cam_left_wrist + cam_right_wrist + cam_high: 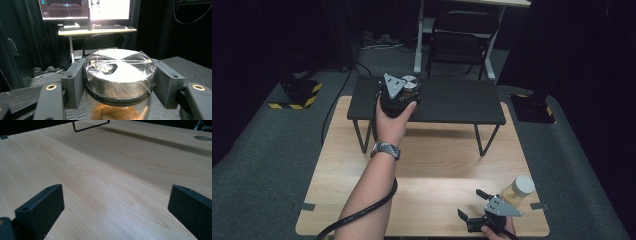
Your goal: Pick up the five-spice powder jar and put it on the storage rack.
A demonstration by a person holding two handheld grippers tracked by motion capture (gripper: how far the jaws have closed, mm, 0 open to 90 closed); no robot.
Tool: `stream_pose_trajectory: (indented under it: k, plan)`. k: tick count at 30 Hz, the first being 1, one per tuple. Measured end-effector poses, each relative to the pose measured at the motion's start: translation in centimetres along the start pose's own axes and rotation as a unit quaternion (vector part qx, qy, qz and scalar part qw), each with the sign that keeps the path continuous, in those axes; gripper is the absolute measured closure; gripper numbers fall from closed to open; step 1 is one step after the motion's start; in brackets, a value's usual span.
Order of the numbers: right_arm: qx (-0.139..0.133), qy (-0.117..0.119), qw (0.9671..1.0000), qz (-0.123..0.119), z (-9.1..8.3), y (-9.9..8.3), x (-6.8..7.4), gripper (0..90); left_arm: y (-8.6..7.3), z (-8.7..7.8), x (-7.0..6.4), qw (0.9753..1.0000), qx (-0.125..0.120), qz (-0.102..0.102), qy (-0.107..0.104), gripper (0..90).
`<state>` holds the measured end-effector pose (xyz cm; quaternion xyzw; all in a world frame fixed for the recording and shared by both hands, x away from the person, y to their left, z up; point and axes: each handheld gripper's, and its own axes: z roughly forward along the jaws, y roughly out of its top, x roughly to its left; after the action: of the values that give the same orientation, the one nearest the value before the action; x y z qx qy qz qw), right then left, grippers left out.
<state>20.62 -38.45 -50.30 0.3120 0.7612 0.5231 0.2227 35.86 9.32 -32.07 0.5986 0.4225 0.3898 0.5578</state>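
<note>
The left hand-held gripper [117, 82] pinches the upright, foil-lidded jar [119, 75] just over the black shelf [452, 102]. The right hand-held gripper [472, 207] rests spread on the bench [427, 170], well apart.

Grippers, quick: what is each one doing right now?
Left gripper: closed on the silver-lidded jar, over the black shelf.
Right gripper: open, holding nothing, above the wooden table.
</note>
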Motion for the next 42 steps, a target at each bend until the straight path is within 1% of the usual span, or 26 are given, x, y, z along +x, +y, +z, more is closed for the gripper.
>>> stream_pose_trajectory:
  k: [11, 15, 19, 20, 21, 23, 24, 26, 28, 29, 30, 32, 37, 42]
  plan:
    - [-0.001, 0.001, 1.0, 0.001, 0.0, 0.0, -0.1, 0.4, 0.1, 0.0, -0.2, 1.0, 0.003, 0.0, 0.003, 34.0]
    - [-0.001, 0.002, 1.0, 0.003, 0.0, 0.0, -0.1, 0.4, 0.1, 0.0, -0.2, 1.0, 0.003, -0.002, 0.003, 32.2]
    - [0.001, 0.003, 1.0, 0.001, 0.0, 0.0, -0.1, 0.4, 0.1, -0.1, -0.1, 1.0, 0.005, -0.008, 0.001, 22.3]
    - [0.001, 0.004, 1.0, -0.001, 0.0, 0.0, -0.1, 0.4, 0.2, 0.0, -0.1, 1.0, 0.007, -0.006, 0.001, 19.9]
    - [0.001, 0.004, 1.0, -0.001, 0.0, 0.0, -0.1, 0.4, 0.2, 0.0, -0.2, 0.9999, 0.01, -0.004, 0.001, 16.7]
    - [0.001, 0.004, 1.0, 0.0, 0.0, 0.1, -0.1, 0.4, 0.2, 0.0, -0.2, 0.9999, 0.011, -0.005, 0.001, 7.3]
    - [0.001, 0.004, 1.0, 0.0, 0.0, 0.0, -0.1, 0.4, 0.2, 0.0, -0.1, 0.9999, 0.011, -0.007, -0.001, 5.1]
    - [0.0, 0.004, 1.0, 0.001, 0.0, 0.0, -0.1, 0.4, 0.1, -0.2, -0.1, 1.0, 0.006, -0.004, -0.001, 1.0]
    - [0.0, 0.003, 1.0, 0.002, 0.0, 0.0, -0.1, 0.4, 0.0, -0.4, 0.2, 0.9999, 0.001, -0.008, -0.009, 0.4]
    - [0.0, 0.003, 1.0, 0.001, 0.0, 0.0, -0.1, 0.4, 0.0, -0.5, 0.2, 0.9999, 0.001, -0.006, -0.01, 0.4]
    - [0.0, 0.003, 1.0, 0.001, 0.0, 0.0, -0.1, 0.4, 0.0, -0.6, 0.2, 0.9999, -0.001, -0.004, -0.01, 0.4]
    - [0.0, 0.002, 1.0, 0.0, 0.0, 0.0, 0.0, 0.4, 0.0, -0.7, 0.3, 0.9999, 0.001, -0.004, -0.01, 0.4]
    - [0.002, 0.004, 1.0, -0.004, 0.1, 0.1, 0.0, 0.4, -0.2, -1.3, 0.5, 0.9999, -0.004, -0.005, -0.011, 0.4]
    - [0.001, 0.004, 1.0, -0.003, 0.1, 0.0, 0.0, 0.4, -0.6, -2.1, 1.0, 0.9999, -0.006, -0.007, -0.011, 0.4]
